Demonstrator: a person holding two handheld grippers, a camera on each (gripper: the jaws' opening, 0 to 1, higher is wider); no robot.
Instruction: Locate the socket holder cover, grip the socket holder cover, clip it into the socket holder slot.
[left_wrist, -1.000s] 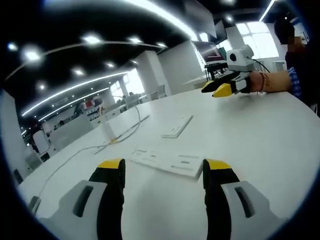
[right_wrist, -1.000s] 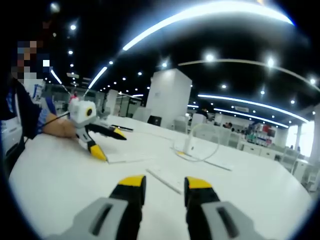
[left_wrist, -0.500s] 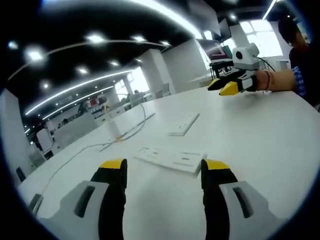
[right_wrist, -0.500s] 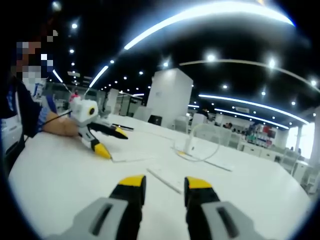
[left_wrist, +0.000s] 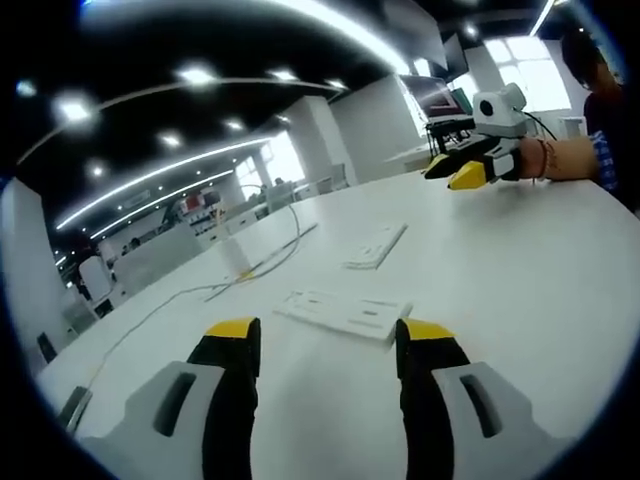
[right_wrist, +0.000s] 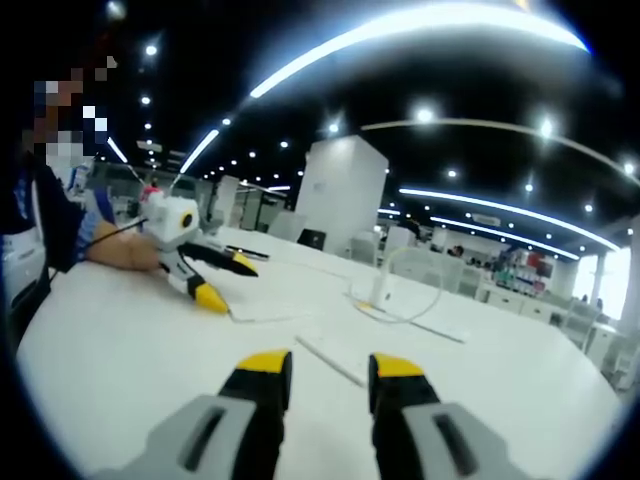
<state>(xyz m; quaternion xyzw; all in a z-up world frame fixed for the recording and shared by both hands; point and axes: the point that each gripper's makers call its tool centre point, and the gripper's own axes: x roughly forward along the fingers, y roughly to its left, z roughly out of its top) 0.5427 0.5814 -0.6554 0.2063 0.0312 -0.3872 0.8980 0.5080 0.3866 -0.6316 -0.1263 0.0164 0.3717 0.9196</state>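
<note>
Right claw edged rightward, left claw wide open, empty

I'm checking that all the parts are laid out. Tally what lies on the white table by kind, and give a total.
Flat white rectangular plastic socket parts: 2, the wider one and the narrow strip.
Thin white cable: 1.
Total: 3.
</note>
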